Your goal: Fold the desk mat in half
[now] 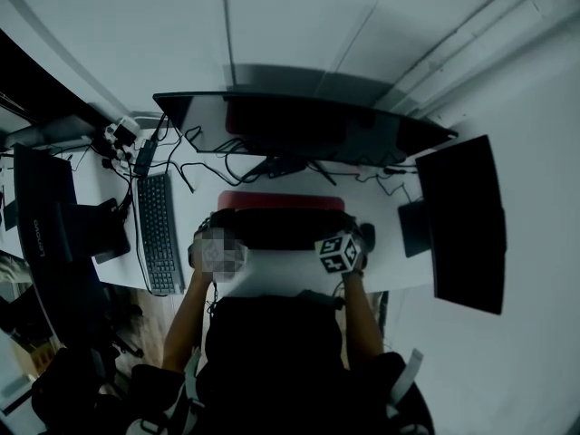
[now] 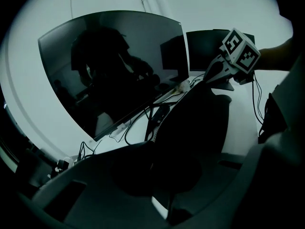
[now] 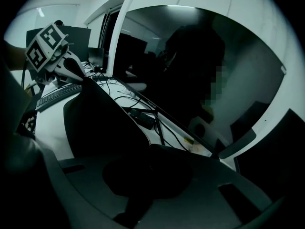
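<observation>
The desk mat lies on the white desk in front of the person, black on one face, with a red strip showing along its far side. My left gripper is at the mat's near left corner and my right gripper at its near right corner. In the left gripper view the black mat runs from my shut jaws up to the right gripper's marker cube. The right gripper view mirrors this: the mat runs from those shut jaws toward the left cube.
A wide curved monitor stands behind the mat with loose cables under it. A black keyboard lies to the left, next to a dark monitor. Another dark monitor stands at the right.
</observation>
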A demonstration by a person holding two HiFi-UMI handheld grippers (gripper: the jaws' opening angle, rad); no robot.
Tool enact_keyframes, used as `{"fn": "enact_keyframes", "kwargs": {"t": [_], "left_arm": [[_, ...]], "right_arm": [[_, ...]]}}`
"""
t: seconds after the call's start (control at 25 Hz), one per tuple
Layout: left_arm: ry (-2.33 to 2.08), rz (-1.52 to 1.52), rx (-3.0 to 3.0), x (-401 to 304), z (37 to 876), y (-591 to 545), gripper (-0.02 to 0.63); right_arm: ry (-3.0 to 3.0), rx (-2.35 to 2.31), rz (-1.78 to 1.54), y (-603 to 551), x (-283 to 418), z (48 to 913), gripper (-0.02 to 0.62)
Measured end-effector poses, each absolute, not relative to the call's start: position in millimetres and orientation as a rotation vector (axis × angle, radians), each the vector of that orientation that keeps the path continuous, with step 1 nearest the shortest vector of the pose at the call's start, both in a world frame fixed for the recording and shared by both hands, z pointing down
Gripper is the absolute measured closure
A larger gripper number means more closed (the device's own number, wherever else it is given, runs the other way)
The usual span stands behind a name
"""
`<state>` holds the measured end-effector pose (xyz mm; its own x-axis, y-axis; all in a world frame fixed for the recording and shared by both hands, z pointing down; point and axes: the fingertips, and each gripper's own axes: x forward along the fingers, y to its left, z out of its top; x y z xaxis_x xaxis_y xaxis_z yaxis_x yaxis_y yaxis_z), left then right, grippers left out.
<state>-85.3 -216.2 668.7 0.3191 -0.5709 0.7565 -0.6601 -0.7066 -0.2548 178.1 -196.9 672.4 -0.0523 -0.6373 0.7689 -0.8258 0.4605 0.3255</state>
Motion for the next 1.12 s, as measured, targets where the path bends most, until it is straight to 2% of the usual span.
{"fn": "enact_keyframes", "kwargs": {"t": [1.12], "left_arm": [[-1.258, 1.260, 2.307, -83.1, 741.8, -322.5, 0.586]], "right_arm": [[-1.783, 1.237, 0.287, -313.0, 181.0, 737.1, 0.574]]}}
